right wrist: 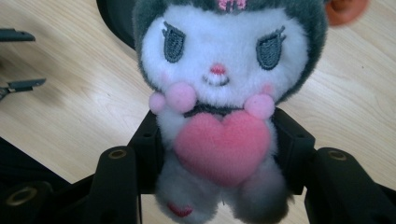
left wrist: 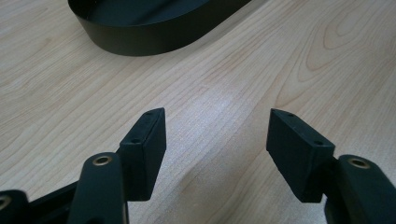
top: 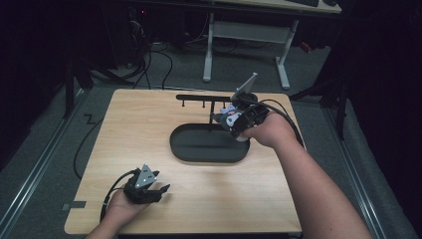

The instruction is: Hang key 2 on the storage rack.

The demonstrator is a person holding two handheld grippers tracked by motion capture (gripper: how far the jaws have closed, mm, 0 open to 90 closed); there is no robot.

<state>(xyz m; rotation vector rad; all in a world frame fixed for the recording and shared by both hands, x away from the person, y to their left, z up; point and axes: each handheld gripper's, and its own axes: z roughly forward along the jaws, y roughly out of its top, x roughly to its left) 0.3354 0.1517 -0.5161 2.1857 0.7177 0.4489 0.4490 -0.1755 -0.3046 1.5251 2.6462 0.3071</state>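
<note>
Near the far right part of the tabletop point(top: 149, 129), the right tool point(top: 233, 119) is clenched on a plush point(right wrist: 219, 93) and holds it in the air, just above the far right end of the tray point(top: 184, 149). From the right gripper view, the two jaws press the toy at its body, one on each side of the pink heart point(right wrist: 223, 144), so the head stays free above them and the face looks toward the camera. I think this grip at the narrow middle is chosen because the soft head would squash and slip, while the body gives the jaws something firm to squeeze.

Behind the tray stands a black rack point(top: 206, 98) with small hooks under its bar. The plush is close to this rack — maybe it should hang there, or maybe it goes into the tray; from these pictures I cannot decide which.

The left tool point(top: 160, 191) is released: its jaws stand wide apart with nothing between them, low over the bare wood at the near left. It rests well apart from the tray, whose dark wall point(left wrist: 154, 42) is seen farther off in the left gripper view — probably it waits there so that it does not disturb the other hand
</note>
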